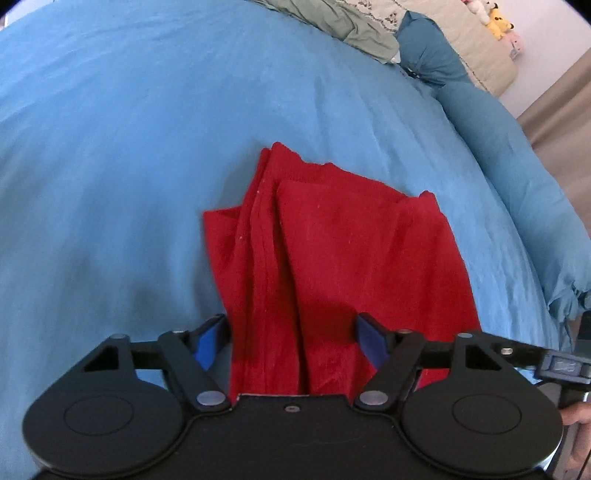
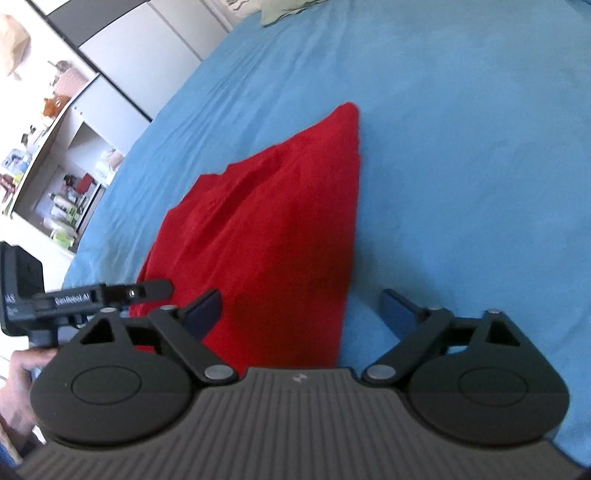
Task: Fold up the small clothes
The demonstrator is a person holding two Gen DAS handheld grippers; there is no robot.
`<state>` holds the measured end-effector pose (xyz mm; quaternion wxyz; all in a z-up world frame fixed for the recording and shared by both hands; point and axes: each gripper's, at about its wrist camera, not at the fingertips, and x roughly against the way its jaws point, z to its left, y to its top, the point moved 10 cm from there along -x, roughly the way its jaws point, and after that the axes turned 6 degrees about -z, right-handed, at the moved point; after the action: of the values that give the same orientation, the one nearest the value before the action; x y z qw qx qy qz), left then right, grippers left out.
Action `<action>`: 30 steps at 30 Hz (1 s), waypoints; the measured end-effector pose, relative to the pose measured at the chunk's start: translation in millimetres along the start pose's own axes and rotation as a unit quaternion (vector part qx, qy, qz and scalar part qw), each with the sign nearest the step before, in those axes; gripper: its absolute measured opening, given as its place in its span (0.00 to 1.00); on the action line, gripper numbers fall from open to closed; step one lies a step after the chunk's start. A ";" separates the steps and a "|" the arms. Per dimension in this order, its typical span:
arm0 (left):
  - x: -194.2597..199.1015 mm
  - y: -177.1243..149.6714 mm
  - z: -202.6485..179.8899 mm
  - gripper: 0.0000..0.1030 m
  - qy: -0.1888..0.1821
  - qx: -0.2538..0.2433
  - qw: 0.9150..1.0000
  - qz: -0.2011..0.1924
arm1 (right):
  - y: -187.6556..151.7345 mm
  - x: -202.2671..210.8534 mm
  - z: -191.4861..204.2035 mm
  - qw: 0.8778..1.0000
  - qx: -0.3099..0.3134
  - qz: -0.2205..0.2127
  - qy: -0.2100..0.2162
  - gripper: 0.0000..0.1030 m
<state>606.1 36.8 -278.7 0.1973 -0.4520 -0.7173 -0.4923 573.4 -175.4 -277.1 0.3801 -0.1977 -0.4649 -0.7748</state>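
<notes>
Only rightward – shelves (image 2: 55, 177) beyond red garment (image 2: 266, 236), blue bedsheet (image 2: 461, 147).

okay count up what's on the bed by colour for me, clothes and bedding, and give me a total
Red: 1, the folded red knit garment in the middle of the light blue bedsheet.
Dark blue: 1, the teal-blue pillow at the far end.
Green-grey: 1, the crumpled sage-green blanket beside that pillow.
Total: 3 things lying on the sheet.
</notes>
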 end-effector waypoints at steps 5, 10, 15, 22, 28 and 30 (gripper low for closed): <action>7.8 1.1 -8.6 0.32 0.007 -0.017 1.000 -0.006 | 0.8 -5.2 4.7 1.000 0.003 -0.015 0.003 0.48; 33.3 6.5 -34.6 0.25 0.024 -0.044 0.998 -0.027 | 8.0 23.1 21.9 0.999 0.020 -0.040 0.001 0.40; 73.1 -12.7 -81.5 0.22 -0.004 -0.060 0.998 -0.032 | 5.3 78.3 33.8 0.998 0.030 -0.046 0.001 0.40; 106.1 -90.0 -136.6 0.22 -0.045 -0.064 0.997 -0.014 | -38.8 170.3 12.5 0.999 0.025 -0.027 0.007 0.40; 88.4 -160.2 -146.9 0.22 -0.013 -0.091 0.996 -0.002 | -103.8 188.1 -34.3 1.000 0.008 -0.015 -0.014 0.41; 86.4 -165.6 -139.4 0.25 -0.006 -0.094 0.995 -0.015 | -119.4 186.9 -51.0 0.999 0.010 -0.025 -0.027 0.42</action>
<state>399.6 -65.0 -242.2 0.1426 -0.4603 -0.6759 -0.5577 365.2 -262.3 -246.9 0.3497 -0.2025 -0.4879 -0.7737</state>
